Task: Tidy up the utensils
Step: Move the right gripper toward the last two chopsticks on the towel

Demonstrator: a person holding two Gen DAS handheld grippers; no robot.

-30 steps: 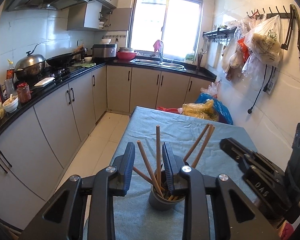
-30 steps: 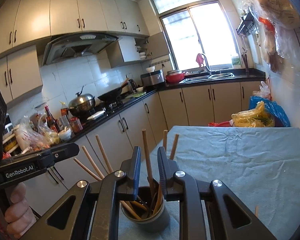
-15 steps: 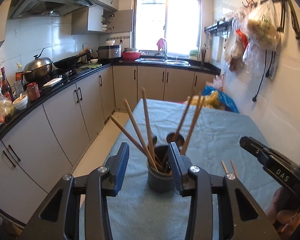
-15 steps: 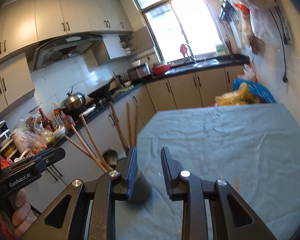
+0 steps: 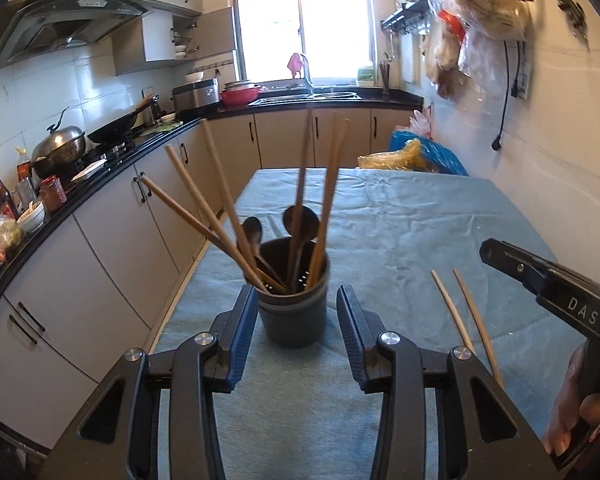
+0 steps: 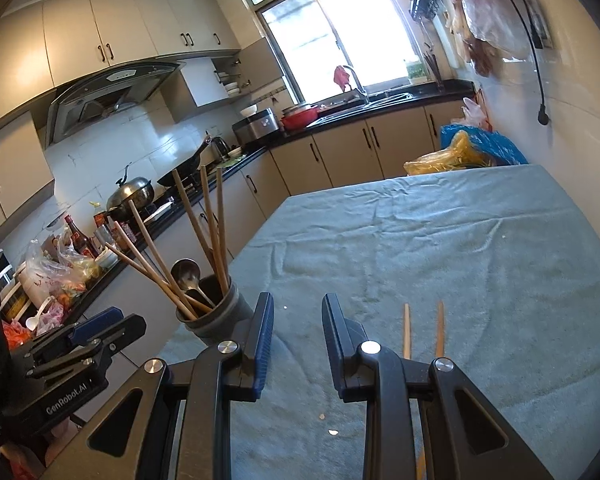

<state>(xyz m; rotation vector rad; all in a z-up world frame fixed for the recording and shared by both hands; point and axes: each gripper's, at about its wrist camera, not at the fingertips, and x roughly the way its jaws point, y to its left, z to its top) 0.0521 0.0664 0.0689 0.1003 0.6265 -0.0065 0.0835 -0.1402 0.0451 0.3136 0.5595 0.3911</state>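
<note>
A dark grey round holder (image 5: 293,312) keeps tan wooden chopsticks (image 5: 328,204); plain teal cloth (image 5: 400,232) covers the worktop; black tongs (image 5: 297,334) have blue pads (image 5: 242,336).

2 chopsticks (image 5: 464,316) right of holder (image 5: 293,312)

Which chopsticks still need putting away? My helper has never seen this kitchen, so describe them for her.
On the blue-cloth table, right of the dark utensil cup, lies a loose pair of chopsticks. They lie flat and side by side, while all the other chopsticks stand in the cup.
</note>
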